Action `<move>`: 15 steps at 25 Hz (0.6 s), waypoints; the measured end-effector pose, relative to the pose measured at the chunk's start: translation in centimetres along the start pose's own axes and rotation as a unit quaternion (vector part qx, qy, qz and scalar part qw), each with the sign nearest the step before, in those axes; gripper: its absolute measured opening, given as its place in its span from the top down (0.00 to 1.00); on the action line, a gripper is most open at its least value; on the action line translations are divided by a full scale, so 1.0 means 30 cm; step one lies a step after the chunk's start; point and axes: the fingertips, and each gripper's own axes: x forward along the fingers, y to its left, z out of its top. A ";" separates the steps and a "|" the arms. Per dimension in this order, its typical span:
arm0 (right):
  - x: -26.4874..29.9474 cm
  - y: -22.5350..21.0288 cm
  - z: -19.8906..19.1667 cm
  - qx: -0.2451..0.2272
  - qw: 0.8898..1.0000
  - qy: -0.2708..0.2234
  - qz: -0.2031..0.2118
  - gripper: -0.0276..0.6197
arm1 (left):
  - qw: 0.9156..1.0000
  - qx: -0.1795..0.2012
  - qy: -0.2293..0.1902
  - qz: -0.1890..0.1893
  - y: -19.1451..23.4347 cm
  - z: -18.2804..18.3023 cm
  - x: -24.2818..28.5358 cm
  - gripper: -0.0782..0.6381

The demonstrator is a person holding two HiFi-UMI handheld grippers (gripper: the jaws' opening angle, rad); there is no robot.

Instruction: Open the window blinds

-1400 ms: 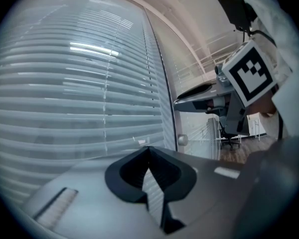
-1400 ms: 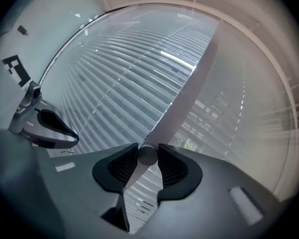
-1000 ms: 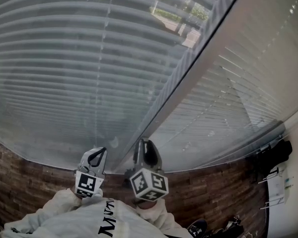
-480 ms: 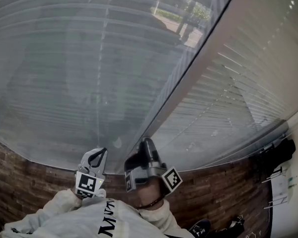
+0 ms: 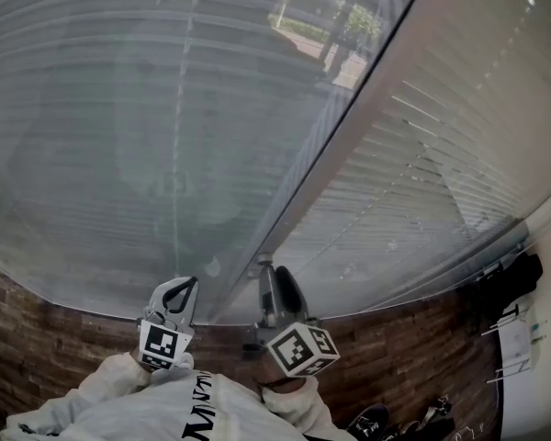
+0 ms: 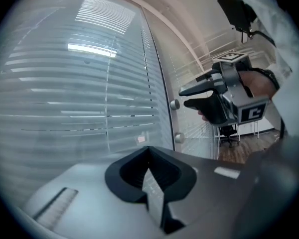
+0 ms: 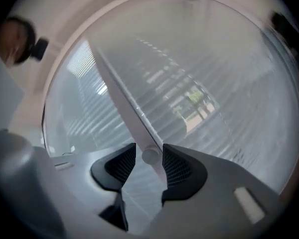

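The window blinds (image 5: 165, 108) covered both panes, their horizontal slats running across the glass on either side of a pale upright frame bar (image 5: 349, 145); near the top edge of the window, greenery and a sunlit patch outside showed between the slats. A small round knob (image 7: 150, 156) sat low on that bar, close to the bottom edge of the window; the left gripper view showed a second knob (image 6: 178, 137) on the same bar just below it.

The right gripper (image 5: 271, 272) pointed level at the bar, one jaw on each side of the round knob; its jaws had just been opening and stood moderately apart, with the knob between the ribbed pads; the pads lay close beside the knob without visibly squeezing it.

The left gripper (image 5: 184, 285) was held near the right one, on its left, and faced the lower edge of the left pane; its jaws were drawn together at the tips with nothing between them.

Below the bottom edge of the window ran a dark wooden floor (image 5: 37, 329); the person's pale sleeves (image 5: 110, 384) showed behind both grippers.
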 end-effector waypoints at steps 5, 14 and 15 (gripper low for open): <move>-0.012 0.056 0.005 -0.310 0.949 0.050 -0.009 0.67 | 1.000 0.002 -0.003 -0.006 -0.018 0.012 0.003 0.89; 0.022 0.076 -0.092 -0.666 0.734 0.127 -0.040 0.65 | 1.000 -0.002 -0.006 0.000 -0.012 0.017 -0.002 0.89; 0.029 0.072 -0.109 -0.679 0.721 0.134 -0.040 0.63 | 1.000 -0.003 -0.007 0.000 -0.013 0.017 -0.002 0.89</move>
